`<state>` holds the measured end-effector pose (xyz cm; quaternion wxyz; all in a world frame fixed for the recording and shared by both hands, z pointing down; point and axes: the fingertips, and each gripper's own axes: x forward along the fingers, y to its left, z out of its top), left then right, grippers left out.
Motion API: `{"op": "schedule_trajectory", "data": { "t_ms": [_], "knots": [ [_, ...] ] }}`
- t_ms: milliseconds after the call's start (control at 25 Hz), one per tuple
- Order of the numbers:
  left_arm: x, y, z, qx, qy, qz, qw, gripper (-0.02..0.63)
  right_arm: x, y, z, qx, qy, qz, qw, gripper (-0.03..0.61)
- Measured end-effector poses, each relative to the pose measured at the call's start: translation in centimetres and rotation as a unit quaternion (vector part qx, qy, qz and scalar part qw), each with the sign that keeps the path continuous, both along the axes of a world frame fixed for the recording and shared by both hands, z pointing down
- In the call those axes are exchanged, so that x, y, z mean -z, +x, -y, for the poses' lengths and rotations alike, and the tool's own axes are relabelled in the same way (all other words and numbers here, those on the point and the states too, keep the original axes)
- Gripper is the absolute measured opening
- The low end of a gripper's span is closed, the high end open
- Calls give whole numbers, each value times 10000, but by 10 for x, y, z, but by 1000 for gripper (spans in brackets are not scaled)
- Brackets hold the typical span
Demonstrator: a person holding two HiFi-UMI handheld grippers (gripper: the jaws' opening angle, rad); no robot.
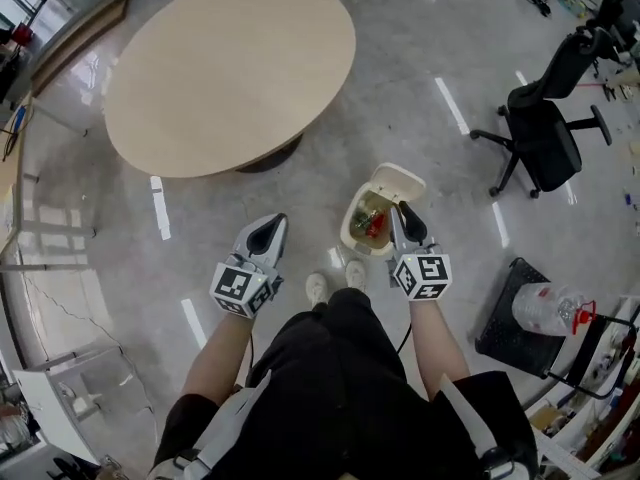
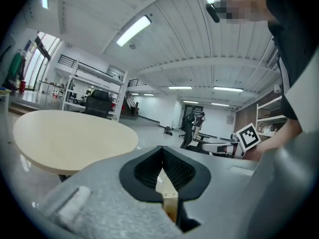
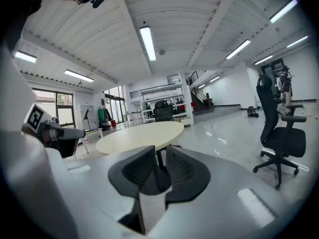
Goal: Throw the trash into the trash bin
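2 empty | left gripper [image 1: 271, 224] closed | right gripper [image 1: 400, 212] slightly apart | trash bin [image 1: 347, 232] open

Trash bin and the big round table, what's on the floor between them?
Nothing: the head view shows only bare floor between trash bin and table.

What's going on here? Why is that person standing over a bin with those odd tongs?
A person stands by an open trash bin on the floor and holds a two-jaw gripper in each hand. Trash lies inside the bin. Neither gripper holds anything. The left gripper has its jaws together. The right gripper shows only a narrow gap with nothing in it. It looks as if the throwing is done.
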<state>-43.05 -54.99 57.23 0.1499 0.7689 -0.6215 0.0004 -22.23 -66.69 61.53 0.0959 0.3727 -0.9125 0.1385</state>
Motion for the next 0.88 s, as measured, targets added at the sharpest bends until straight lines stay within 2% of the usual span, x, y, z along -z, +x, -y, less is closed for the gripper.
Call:
{"op": "schedule_trajectory", "data": {
  "t_ms": [120, 280, 480, 640, 880],
  "knots": [
    [16, -23, -7, 233, 248, -19, 9994, 2, 29, 0, -2, -98, 240, 164, 9995, 58],
    [25, -22, -11, 287, 407, 77, 9987, 2, 51, 23, -3, -189, 442, 231, 9986, 48],
    [42, -8, -16, 332, 578, 120, 9977, 2, 78, 66, -11, -309, 658, 425, 9964, 6],
    [67, 4, -20, 391, 818, 208, 9957, 2, 98, 97, -24, -264, 860, 445, 9950, 6],
    [84, 54, -39, 394, 1033, 264, 9935, 2, 122, 170, -53, -334, 1081, 459, 9925, 6]
  ]
}}
